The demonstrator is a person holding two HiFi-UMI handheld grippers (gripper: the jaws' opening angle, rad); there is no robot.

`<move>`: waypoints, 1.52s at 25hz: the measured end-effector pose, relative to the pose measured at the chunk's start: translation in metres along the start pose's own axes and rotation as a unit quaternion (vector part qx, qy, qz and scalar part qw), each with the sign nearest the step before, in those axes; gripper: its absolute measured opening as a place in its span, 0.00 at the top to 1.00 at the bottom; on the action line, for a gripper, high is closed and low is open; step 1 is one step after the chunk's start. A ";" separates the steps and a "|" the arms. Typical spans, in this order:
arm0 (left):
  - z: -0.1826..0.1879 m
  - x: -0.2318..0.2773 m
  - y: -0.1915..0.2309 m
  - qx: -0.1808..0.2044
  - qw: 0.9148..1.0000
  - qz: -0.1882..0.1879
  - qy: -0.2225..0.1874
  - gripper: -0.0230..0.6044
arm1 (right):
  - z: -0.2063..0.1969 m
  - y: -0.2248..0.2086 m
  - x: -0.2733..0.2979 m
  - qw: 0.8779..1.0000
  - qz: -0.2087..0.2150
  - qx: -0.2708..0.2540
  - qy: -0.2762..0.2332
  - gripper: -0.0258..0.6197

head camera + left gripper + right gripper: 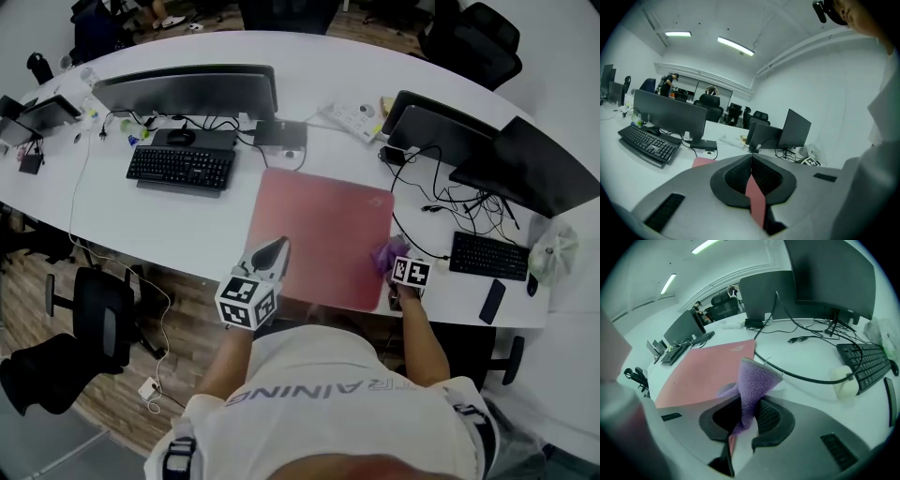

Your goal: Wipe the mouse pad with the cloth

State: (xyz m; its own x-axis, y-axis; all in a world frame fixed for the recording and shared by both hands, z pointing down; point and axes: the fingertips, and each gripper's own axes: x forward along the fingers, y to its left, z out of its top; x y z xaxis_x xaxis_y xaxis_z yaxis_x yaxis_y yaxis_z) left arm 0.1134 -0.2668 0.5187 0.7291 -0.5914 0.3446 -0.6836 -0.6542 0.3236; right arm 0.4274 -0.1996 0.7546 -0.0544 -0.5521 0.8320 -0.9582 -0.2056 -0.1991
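Note:
A large pink mouse pad lies on the white desk in front of me. My right gripper is shut on a purple cloth at the pad's front right corner. In the right gripper view the cloth sticks up from between the jaws, with the pad ahead and to the left. My left gripper hovers over the pad's front left corner with its jaws shut on nothing. In the left gripper view a strip of the pad shows through the slit below the closed jaws.
A black keyboard and monitor stand left of the pad. Black cables, another keyboard, two monitors and a phone crowd the right. The desk's front edge runs close below the pad.

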 end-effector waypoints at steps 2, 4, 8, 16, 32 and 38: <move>-0.004 0.000 -0.001 -0.002 1.000 -0.003 0.004 0.91 | -0.002 -0.017 -0.005 1.000 -0.023 0.004 0.001 0.82; -0.008 0.000 0.000 -0.006 1.000 -0.008 0.008 0.91 | -0.005 -0.030 -0.009 0.999 -0.046 0.009 0.002 0.82; -0.015 -0.011 0.011 -0.013 1.000 -0.014 0.016 0.91 | -0.002 -0.021 -0.024 0.998 -0.057 0.014 -0.019 0.82; -0.006 -0.059 0.077 -0.017 1.000 -0.003 0.014 0.91 | 0.030 0.180 -0.042 0.990 0.114 -0.058 -0.061 0.82; -0.021 -0.172 0.235 -0.044 0.997 0.056 0.022 0.91 | -0.069 0.515 0.071 0.941 0.287 -0.162 0.082 0.82; -0.033 -0.160 0.229 -0.044 0.998 0.029 0.041 0.91 | -0.073 0.492 0.083 0.950 0.257 -0.144 0.108 0.82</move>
State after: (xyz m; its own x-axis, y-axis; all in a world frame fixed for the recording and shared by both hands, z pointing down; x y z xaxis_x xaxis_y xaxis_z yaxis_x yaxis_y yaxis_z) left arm -0.1604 -0.3065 0.5663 0.6856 -0.5838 0.4348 -0.7274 -0.5737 0.3766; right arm -0.0690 -0.2880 0.7634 -0.5617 -0.3348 0.7566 -0.8251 0.2933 -0.4828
